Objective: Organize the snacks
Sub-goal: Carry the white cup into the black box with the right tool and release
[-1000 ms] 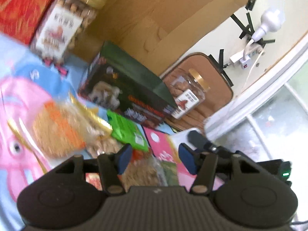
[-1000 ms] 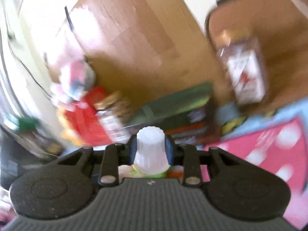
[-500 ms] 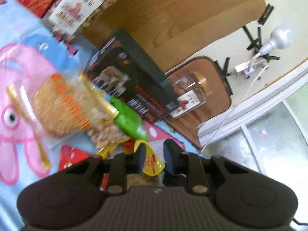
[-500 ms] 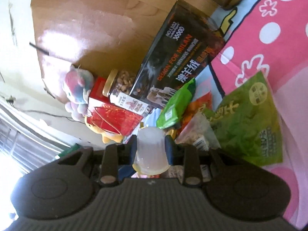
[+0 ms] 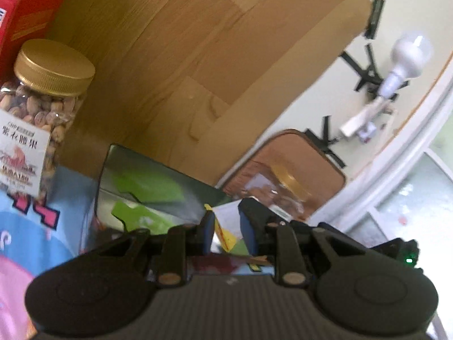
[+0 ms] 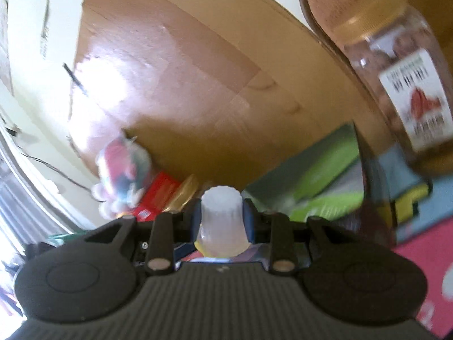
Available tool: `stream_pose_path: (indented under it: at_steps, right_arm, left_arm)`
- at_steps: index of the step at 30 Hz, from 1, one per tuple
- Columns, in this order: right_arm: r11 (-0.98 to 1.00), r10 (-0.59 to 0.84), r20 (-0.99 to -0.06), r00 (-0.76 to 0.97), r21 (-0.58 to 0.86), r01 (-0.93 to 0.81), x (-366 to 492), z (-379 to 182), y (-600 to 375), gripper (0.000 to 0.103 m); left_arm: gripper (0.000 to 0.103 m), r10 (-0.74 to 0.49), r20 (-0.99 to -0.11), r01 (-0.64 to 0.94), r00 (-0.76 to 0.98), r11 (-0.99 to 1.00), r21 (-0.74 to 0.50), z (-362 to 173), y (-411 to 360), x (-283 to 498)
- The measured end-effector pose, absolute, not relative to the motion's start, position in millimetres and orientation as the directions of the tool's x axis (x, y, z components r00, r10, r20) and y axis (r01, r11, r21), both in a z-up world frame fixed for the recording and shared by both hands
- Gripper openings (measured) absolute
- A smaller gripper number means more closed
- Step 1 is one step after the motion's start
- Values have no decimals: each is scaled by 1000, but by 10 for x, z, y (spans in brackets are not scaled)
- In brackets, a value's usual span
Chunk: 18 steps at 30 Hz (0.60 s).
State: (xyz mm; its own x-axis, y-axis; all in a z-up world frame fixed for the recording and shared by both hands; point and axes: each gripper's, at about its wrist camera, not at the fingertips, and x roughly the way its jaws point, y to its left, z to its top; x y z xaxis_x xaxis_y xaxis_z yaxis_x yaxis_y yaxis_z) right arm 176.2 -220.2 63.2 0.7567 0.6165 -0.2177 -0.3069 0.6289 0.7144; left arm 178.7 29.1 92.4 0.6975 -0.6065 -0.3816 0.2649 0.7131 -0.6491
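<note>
My left gripper [image 5: 225,231] is shut on a small yellow snack packet [image 5: 223,232] and holds it up in front of a dark green box [image 5: 147,187]. A gold-lidded jar of nuts [image 5: 36,113] stands at the left. My right gripper [image 6: 222,221] is shut on a translucent white jelly cup [image 6: 222,218], raised above the mat. The green box [image 6: 320,181] lies beyond it, and a second nut jar [image 6: 402,79] stands at the upper right. The view is blurred.
A big wooden board [image 5: 184,65] leans behind the snacks. A red box [image 5: 25,19] sits at the far left, and a brown mat [image 5: 288,164] leans on the wall. A plush toy [image 6: 121,170] and a red carton [image 6: 158,195] are at the left of the right wrist view.
My left gripper closed on the yellow packet and lifted it away from the snack pile. My right gripper kept hold of the jelly cup and swung upward, so the pile has left its view.
</note>
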Motion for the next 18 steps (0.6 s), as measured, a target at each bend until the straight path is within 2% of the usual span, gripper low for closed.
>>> stream_pose_path:
  at_steps: [4, 5, 6, 8, 10, 12, 16, 18]
  right_arm:
    - [764, 532, -311, 788, 577, -288, 1923, 584, -1996, 38]
    - [794, 508, -335, 793, 540, -280, 1930, 575, -1958, 42]
    - [815, 485, -346, 803, 511, -273, 1905, 572, -1955, 52]
    - [827, 452, -309, 837, 498, -262, 1759, 582, -2009, 57]
    - [820, 450, -264, 853, 501, -278, 1554, 604, -2094, 57]
    - [802, 481, -257, 838, 515, -302, 1385, 588, -2171, 57]
    - [783, 559, -399, 727, 542, -305, 1215, 300, -2168, 52]
    - [784, 559, -468, 685, 567, -253, 1267, 128, -2160, 41]
  left_arm:
    - [24, -550, -453, 195, 702, 760, -620, 755, 248, 1946]
    - [26, -545, -463, 182, 699, 762, -621, 726, 259, 1948]
    - [28, -552, -461, 176, 694, 752, -636, 699, 292, 1927]
    - [29, -567, -437, 182, 698, 731, -657, 687, 380, 1824]
    - [31, -573, -423, 198, 702, 727, -657, 709, 460, 1661]
    - [32, -594, -442, 207, 672, 724, -658, 679, 497, 1518]
    - [32, -604, -544, 182, 583, 749, -637, 510, 385, 1465]
    - [33, -608, -581, 165, 541, 754, -636, 411, 324, 1512]
